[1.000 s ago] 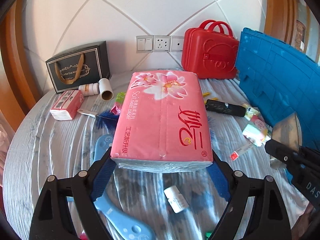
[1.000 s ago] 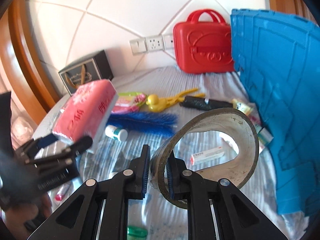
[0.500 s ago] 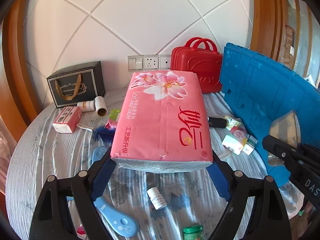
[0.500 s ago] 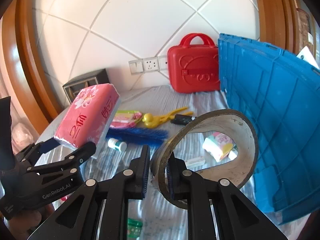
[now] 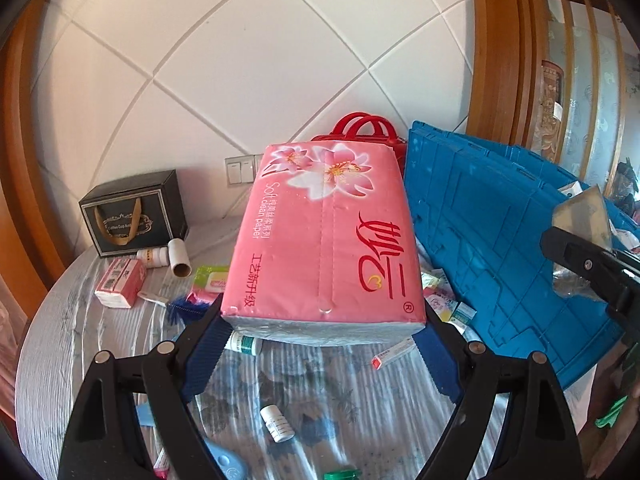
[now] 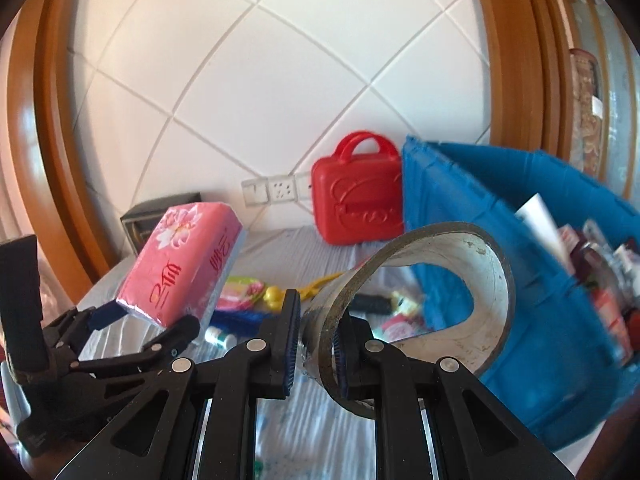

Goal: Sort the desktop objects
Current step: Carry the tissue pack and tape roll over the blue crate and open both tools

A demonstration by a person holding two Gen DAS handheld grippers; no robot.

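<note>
Pink tissue pack (image 5: 324,236) sits clamped between the blue pads of the left gripper (image 5: 320,344), held in the air above the cluttered table (image 5: 60,344). Right gripper (image 6: 316,344) pinches the wall of a tape roll (image 6: 452,276) beside the blue crate (image 6: 500,320), whose rim is just right of the pack

We see a pink plastic tissue pack (image 5: 324,240) printed with white-pink lilies and red lettering, a solid blue plastic crate (image 6: 532,280), a glossy red plastic mini suitcase (image 6: 356,196), and a grey-brown tape roll (image 6: 440,276).
</note>
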